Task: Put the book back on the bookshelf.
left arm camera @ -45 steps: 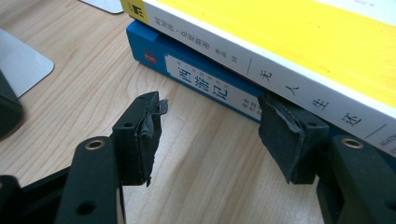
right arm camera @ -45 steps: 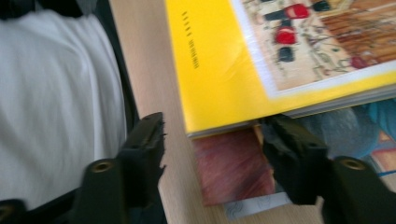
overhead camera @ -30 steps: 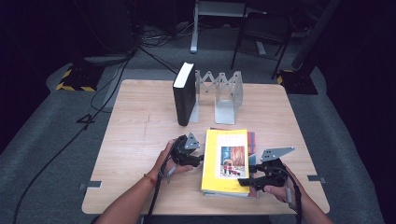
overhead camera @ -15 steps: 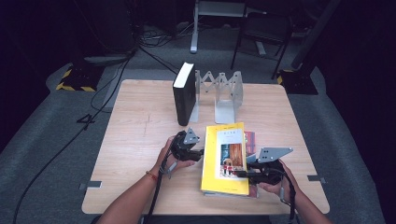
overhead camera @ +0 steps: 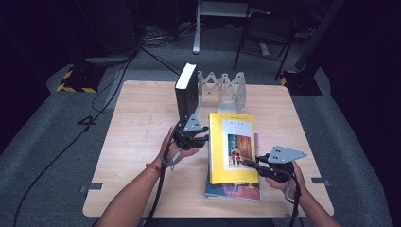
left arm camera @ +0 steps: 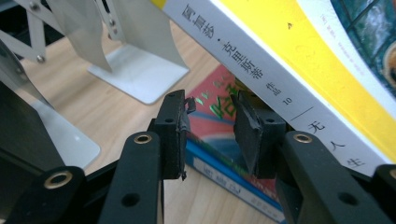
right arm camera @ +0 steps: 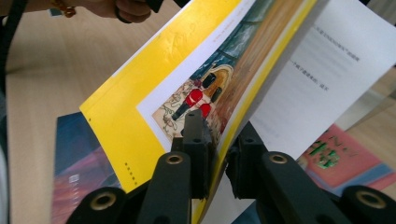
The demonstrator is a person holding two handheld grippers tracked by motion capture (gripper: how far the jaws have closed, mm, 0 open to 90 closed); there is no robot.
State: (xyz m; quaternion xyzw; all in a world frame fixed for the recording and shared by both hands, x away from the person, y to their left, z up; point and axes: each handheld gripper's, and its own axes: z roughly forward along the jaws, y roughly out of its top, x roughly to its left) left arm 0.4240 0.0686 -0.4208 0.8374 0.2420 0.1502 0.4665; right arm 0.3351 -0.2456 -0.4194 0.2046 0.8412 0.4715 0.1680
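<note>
Yellow book [overhead camera: 233, 147] on top of a small stack, front cover lifted at the near edge and pinched between the jaws of the right gripper [right arm camera: 219, 154], clamped on the cover alone, so white inner page [right arm camera: 327, 79] fanned open just beyond. Probably a cover grab to peel the top book off without dragging the ones under it. Left gripper [left arm camera: 210, 126] parked at the spine side, jaws apart, nothing between them, tips just short of the red book [left arm camera: 219, 105] and blue book [left arm camera: 224, 163] underneath; looks ready to pin the stack or catch the spine. Farther out past both grippers: black book [overhead camera: 185, 92] upright against a metal accordion rack [overhead camera: 227, 90], likely the destination.
</note>
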